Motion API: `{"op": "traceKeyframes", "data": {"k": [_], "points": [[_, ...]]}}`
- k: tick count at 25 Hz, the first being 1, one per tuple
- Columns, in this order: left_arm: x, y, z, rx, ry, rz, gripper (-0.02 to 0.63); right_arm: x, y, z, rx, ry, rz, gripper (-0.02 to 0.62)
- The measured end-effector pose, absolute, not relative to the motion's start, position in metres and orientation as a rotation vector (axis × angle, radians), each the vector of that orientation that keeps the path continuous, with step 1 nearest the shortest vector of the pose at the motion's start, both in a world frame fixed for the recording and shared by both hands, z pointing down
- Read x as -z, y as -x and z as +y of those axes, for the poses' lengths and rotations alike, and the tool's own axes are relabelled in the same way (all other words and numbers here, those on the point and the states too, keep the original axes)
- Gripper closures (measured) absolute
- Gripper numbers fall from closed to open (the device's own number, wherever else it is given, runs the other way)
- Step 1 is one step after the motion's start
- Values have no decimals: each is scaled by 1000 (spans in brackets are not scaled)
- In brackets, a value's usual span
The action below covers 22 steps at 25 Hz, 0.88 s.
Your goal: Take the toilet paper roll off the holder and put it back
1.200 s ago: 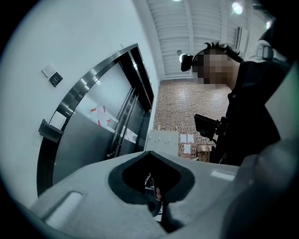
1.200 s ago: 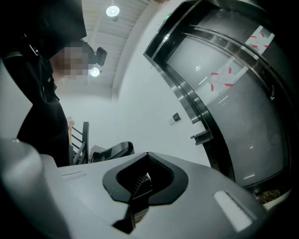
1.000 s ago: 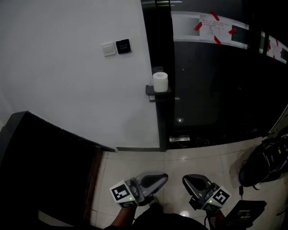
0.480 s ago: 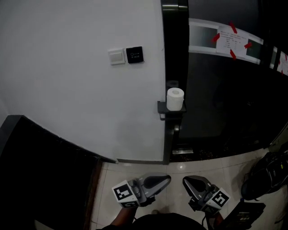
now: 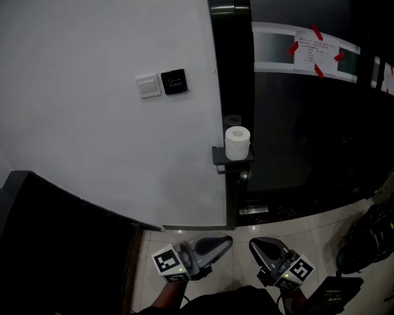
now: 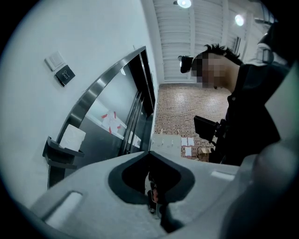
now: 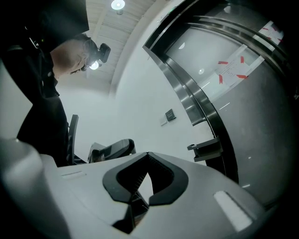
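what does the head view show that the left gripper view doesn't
Only the head view: the right gripper, the pale tiled floor at the foot of the wall, and a dark bulky object at lower right.
Only the left gripper view: the camera on the person's head, ceiling lights and a brick-patterned floor farther off.
Both: the toilet paper roll standing on its holder, the wall switch plates, the red-taped paper on the glass, and the left gripper, its jaws together.
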<state>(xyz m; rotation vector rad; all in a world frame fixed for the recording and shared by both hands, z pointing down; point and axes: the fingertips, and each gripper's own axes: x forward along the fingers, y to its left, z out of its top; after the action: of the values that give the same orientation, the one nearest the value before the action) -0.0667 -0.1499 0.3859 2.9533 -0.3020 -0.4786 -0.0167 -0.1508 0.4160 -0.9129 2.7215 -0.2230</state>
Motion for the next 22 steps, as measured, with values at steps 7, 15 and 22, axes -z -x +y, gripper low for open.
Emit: {"op": "traceKeyframes", "data": {"k": [7,15,22], "points": [[-380,36,-182,441,-2957,-378,606,-409,-21,-183,257,900,2696,594],[-372,6,-204,419,-2986,-466,606,-410,-73,-223,321,990,2654,594],[-381,1,-216,378,-2979,-474,606,-421,-80,-236,377,995,2647,594]]}}
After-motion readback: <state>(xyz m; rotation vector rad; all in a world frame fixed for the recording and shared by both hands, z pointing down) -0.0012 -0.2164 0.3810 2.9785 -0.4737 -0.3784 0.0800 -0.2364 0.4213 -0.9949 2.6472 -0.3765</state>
